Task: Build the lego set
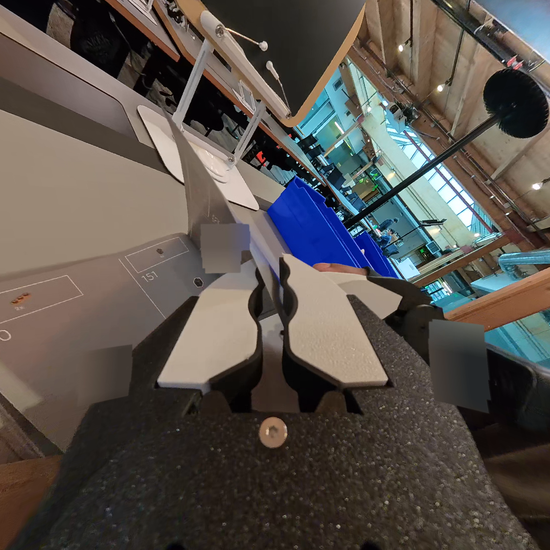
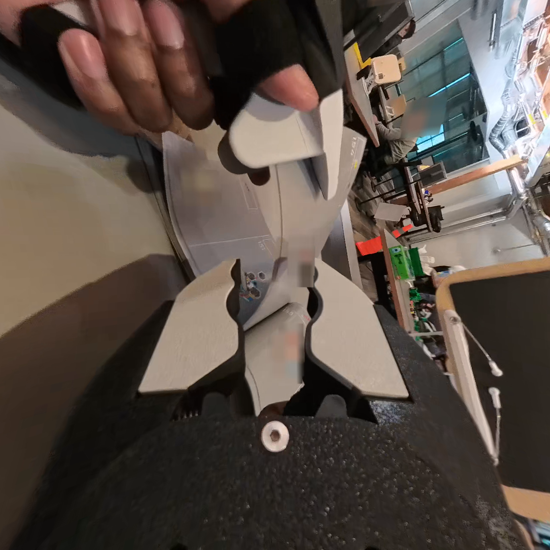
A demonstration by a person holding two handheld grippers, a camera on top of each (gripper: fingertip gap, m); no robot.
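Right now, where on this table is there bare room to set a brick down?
Free: the pale grey tabletop left of the open grey instruction booklet, up to the flat white lamp base. Crowded: around the booklet's lifted page, beside the blue plastic bins.

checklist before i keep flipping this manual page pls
1. Left gripper grips the lifted page: ok, the sheet runs between its nearly closed fingers.
2. Right gripper free to take over: ok, its jaws stand open with booklet pages in the gap.
3. Only one sheet lifted: cannot tell, the page edges are blurred.
4. Blue bin clear of the page's swing: cannot tell, it sits just beyond the booklet.
5. Bricks for the next step in sight: not ok, no loose bricks show in either view.
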